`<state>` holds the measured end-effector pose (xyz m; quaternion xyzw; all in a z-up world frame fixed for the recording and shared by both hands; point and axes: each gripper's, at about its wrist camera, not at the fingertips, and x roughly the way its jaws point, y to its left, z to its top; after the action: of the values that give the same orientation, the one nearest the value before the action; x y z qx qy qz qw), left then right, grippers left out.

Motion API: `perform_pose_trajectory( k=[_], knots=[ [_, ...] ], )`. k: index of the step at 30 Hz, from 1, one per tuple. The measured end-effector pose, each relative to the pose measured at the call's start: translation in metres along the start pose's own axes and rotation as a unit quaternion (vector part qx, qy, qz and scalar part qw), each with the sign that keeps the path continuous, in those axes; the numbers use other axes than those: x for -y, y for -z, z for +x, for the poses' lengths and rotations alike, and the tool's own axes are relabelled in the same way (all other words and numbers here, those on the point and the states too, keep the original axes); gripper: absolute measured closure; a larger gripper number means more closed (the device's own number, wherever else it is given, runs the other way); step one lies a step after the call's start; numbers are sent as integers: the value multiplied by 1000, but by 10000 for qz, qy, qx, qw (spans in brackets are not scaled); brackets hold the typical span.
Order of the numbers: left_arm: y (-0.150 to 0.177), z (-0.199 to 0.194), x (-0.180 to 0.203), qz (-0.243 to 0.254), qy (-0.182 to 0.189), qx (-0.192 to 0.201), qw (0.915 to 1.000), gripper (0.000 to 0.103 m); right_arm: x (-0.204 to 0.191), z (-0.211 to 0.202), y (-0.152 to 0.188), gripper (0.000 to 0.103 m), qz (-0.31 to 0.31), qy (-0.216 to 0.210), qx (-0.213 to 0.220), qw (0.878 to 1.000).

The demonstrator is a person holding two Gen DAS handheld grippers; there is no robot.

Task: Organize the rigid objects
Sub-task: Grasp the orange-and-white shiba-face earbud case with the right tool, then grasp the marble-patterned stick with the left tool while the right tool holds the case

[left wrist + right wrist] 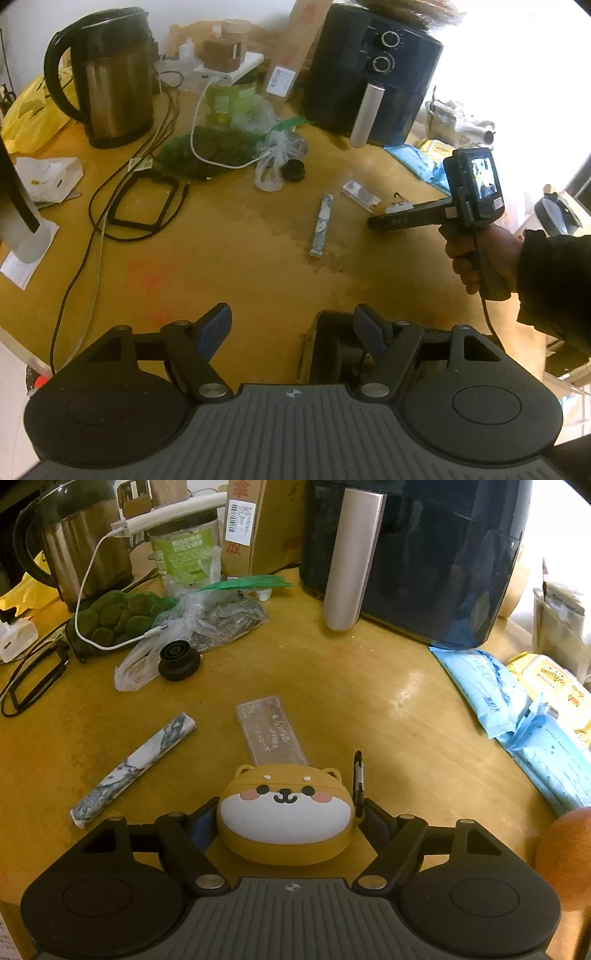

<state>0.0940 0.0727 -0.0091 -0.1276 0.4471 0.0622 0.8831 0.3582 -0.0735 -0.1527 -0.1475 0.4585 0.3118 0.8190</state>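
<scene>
The right gripper (286, 818) has its jaws pressed on either side of a rounded yellow-and-white dog-faced case (284, 812) resting on the yellow wooden table (369, 709). Just beyond lie a clear plastic rectangular box (271, 731) and a marbled white-and-grey bar (135, 768). The left gripper (291, 328) hangs open and empty over the table's near edge.

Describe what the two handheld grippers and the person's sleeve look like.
Each gripper, left gripper and right gripper, has black scissor-like linkage arms with silver pivot pins, blue finger pads, two round black discs and a ribbed grey base bearing a small crosshair mark. The right one carries a small lit screen and a thin black cable. The sleeve is black.
</scene>
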Motion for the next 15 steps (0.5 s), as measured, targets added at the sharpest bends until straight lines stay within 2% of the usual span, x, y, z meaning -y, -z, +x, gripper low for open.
perform_pose_trajectory(
  k=[15],
  knots=[
    [-17,9,7,370,159,84,9992,31,3,-56,6,23,85,-115,212,9997]
  ],
)
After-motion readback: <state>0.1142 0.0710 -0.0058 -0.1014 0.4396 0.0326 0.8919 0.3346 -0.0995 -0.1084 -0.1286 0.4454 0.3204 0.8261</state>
